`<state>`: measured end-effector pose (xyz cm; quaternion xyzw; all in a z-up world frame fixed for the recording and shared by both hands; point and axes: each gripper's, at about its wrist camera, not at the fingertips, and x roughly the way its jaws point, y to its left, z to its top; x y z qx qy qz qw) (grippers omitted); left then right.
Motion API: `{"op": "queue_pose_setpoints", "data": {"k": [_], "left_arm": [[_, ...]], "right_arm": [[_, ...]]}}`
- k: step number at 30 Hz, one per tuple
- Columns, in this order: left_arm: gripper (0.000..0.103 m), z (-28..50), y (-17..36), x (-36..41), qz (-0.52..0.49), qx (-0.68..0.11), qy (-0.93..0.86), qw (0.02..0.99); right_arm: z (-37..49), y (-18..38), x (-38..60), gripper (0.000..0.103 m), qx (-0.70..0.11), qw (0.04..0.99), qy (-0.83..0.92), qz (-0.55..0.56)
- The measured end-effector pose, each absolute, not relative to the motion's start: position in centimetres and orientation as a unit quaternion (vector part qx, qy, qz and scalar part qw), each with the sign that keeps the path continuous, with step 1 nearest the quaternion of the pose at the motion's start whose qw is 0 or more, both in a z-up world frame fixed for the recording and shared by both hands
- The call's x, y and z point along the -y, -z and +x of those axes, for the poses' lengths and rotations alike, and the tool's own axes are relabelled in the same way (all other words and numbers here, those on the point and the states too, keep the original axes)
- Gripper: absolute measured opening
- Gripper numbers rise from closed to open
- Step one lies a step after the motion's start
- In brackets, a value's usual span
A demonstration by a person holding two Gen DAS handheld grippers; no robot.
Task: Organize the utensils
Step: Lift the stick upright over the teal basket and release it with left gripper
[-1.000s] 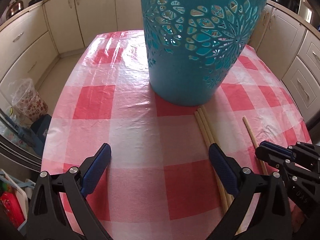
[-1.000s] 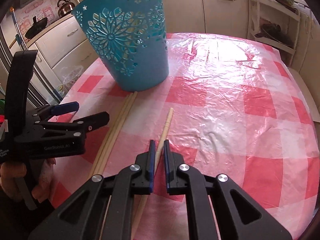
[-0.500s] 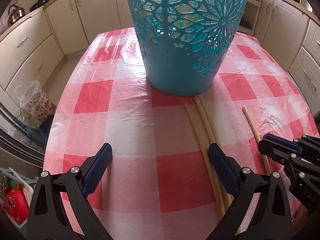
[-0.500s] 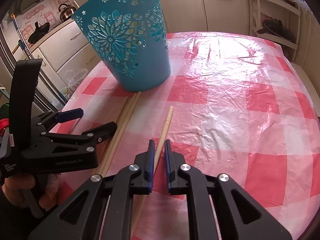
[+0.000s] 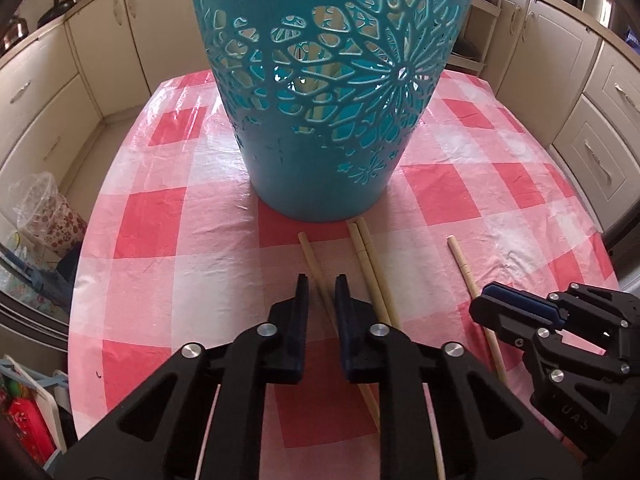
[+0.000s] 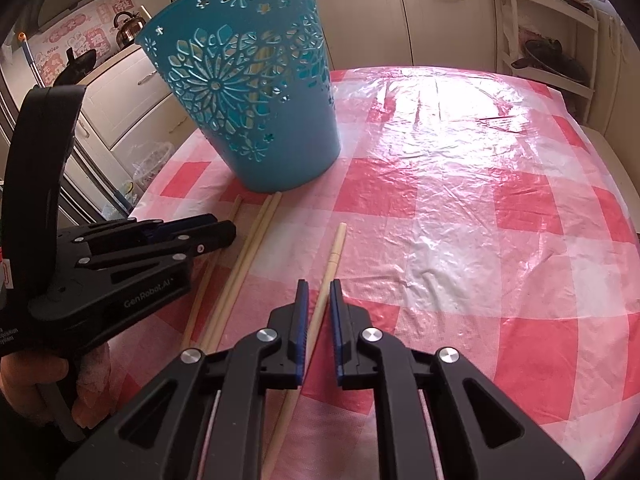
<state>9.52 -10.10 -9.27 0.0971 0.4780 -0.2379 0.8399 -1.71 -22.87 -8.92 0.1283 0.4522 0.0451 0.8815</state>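
A teal cut-out basket [image 5: 332, 92] stands on the red-checked tablecloth [image 5: 168, 220]; it also shows in the right wrist view [image 6: 256, 92]. Several pale wooden chopsticks lie in front of it. My left gripper [image 5: 321, 286] has its jaws closed to a narrow gap around one chopstick [image 5: 314, 266], separated from a pair [image 5: 370, 256]. My right gripper [image 6: 319, 292] is nearly shut around a single chopstick [image 6: 334, 252] lying on the cloth. That chopstick [image 5: 464, 262] and the right gripper [image 5: 516, 308] show in the left wrist view. The left gripper [image 6: 192, 232] shows in the right wrist view.
Cream kitchen cabinets [image 5: 92, 52] surround the table. A patterned bin with a plastic liner [image 5: 48, 216] stands on the floor at left. A shelf rack with pans [image 6: 552, 52] is at the far right. The tablecloth's far half [image 6: 460, 120] is shiny plastic.
My left gripper has closed from wide open to a narrow gap around one chopstick, which now lies apart from the pair. The right gripper stays around its chopstick.
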Motion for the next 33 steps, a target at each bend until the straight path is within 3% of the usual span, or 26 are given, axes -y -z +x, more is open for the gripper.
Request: {"op": "queue_pose_setpoints", "data": {"k": [7, 10, 14, 23, 28, 33], "left_arm": [[0.01, 10.1, 9.4, 11.2, 0.135, -0.494, 0.234, 0.827], [0.004, 9.5, 9.4, 11.6, 0.144, -0.485, 0.238, 0.829], [0.004, 7.5, 8.3, 11.1, 0.14, -0.474, 0.268, 0.827], [0.004, 3.5, -3.5, 7.5, 0.074, -0.37, 0.369, 0.85], [0.004, 6.1, -11.2, 7.0, -0.001, -0.281, 0.368, 0.886], [0.004, 10.1, -14.7, 8.3, -0.045, -0.215, 0.323, 0.921]], "right_arm": [[-1.1, 8.8, 23.3, 0.016, -0.451, 0.882, -0.046, 0.13], [-1.1, 8.8, 23.6, 0.016, -0.45, 0.881, -0.049, 0.135], [-1.3, 8.8, 24.1, 0.016, -0.449, 0.88, -0.053, 0.147], [-1.2, 8.8, 23.8, 0.017, -0.447, 0.881, -0.052, 0.148], [-1.3, 8.9, 23.8, 0.017, -0.446, 0.88, -0.053, 0.151], [-1.4, 8.9, 24.2, 0.018, -0.445, 0.88, -0.056, 0.157]]}}
